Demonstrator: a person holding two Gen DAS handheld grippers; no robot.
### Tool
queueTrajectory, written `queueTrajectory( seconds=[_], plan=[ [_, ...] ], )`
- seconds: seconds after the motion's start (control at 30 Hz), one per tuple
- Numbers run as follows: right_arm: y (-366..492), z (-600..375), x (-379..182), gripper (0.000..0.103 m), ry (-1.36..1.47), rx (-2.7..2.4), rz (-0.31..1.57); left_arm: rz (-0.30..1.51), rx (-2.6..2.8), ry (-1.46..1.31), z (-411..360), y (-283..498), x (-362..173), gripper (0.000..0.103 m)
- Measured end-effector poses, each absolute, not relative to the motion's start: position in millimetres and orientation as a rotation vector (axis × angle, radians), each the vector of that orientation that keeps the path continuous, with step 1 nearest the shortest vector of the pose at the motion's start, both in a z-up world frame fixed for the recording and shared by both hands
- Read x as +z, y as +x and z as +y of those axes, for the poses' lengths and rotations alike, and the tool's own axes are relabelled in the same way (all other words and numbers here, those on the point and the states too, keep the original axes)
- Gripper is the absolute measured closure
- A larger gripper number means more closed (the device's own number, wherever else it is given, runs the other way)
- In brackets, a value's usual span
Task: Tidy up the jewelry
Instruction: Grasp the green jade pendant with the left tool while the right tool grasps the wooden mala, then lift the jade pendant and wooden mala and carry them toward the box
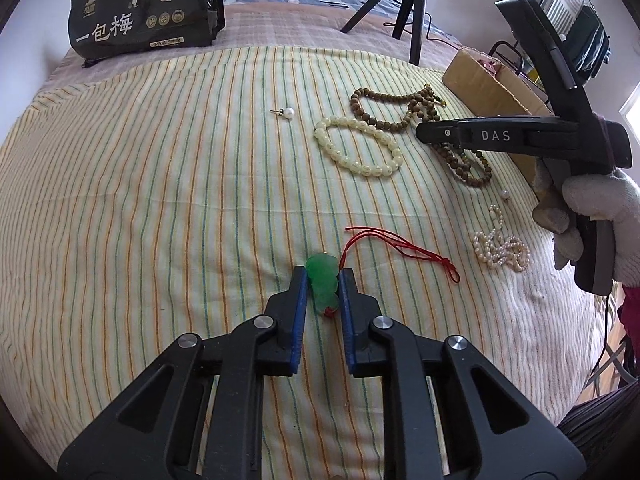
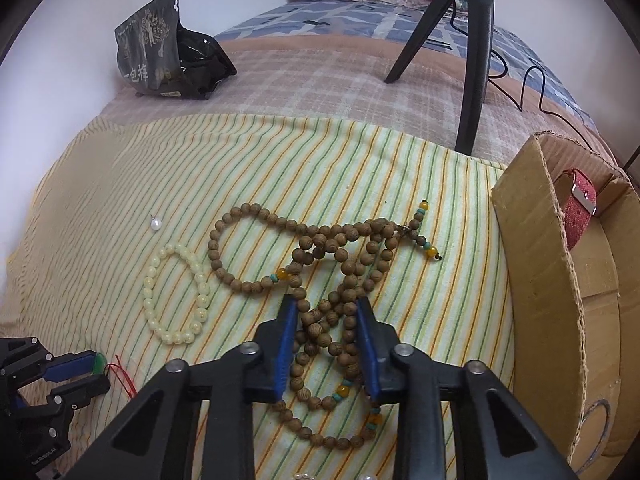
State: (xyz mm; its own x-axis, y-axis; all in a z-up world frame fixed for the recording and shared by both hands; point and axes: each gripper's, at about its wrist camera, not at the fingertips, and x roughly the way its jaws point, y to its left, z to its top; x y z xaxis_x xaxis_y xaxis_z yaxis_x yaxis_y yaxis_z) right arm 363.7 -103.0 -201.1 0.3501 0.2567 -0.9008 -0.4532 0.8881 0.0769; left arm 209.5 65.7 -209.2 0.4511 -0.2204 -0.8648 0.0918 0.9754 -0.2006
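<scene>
My left gripper point(image 1: 323, 276) is shut on a green jade pendant point(image 1: 322, 280) with a red cord point(image 1: 394, 246), low on the striped cloth. My right gripper point(image 2: 326, 308) is partly open, its jaws on either side of a tangle of the long brown wooden bead necklace point(image 2: 332, 276); the beads lie on the cloth. A cream bead bracelet point(image 2: 178, 296) lies left of it. A single pearl earring point(image 1: 287, 112) lies further back. A small pearl strand point(image 1: 502, 248) lies at the right in the left wrist view. The cardboard box point(image 2: 540, 280) holds a red strap point(image 2: 578, 210).
A dark snack bag point(image 1: 146, 8) stands at the back left of the bed. A black tripod point(image 2: 464, 52) with a cable stands at the back. The gloved hand and right gripper's body point(image 1: 560, 136) show at the right of the left wrist view.
</scene>
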Motion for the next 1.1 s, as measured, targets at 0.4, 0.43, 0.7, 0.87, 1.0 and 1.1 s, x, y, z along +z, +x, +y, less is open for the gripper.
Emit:
queueTrajectory(
  seconds=[0.4, 0.43, 0.7, 0.87, 1.0, 1.1],
  plan=[
    [348, -105, -182, 0.092, -0.179, 0.484, 1.082, 1.066, -0.19, -0.147, 69, 204, -201, 0.089],
    [347, -105, -179, 0.092, -0.183, 0.486, 1.075, 1.063, -0.189, -0.148, 69, 203, -200, 0.089],
    [335, -103, -152, 0.092, -0.191, 0.491, 1.025, 1.026, -0.186, -0.162, 69, 192, -184, 0.089],
    [326, -104, -130, 0.092, -0.196, 0.498, 0.991, 1.003, -0.184, -0.179, 71, 187, -172, 0.089],
    [318, -106, -107, 0.092, -0.207, 0.501, 0.958, 0.988, -0.183, -0.186, 71, 182, -163, 0.089],
    [311, -106, -92, 0.092, -0.215, 0.499, 0.936, 0.973, -0.186, -0.181, 71, 179, -153, 0.089]
  ],
)
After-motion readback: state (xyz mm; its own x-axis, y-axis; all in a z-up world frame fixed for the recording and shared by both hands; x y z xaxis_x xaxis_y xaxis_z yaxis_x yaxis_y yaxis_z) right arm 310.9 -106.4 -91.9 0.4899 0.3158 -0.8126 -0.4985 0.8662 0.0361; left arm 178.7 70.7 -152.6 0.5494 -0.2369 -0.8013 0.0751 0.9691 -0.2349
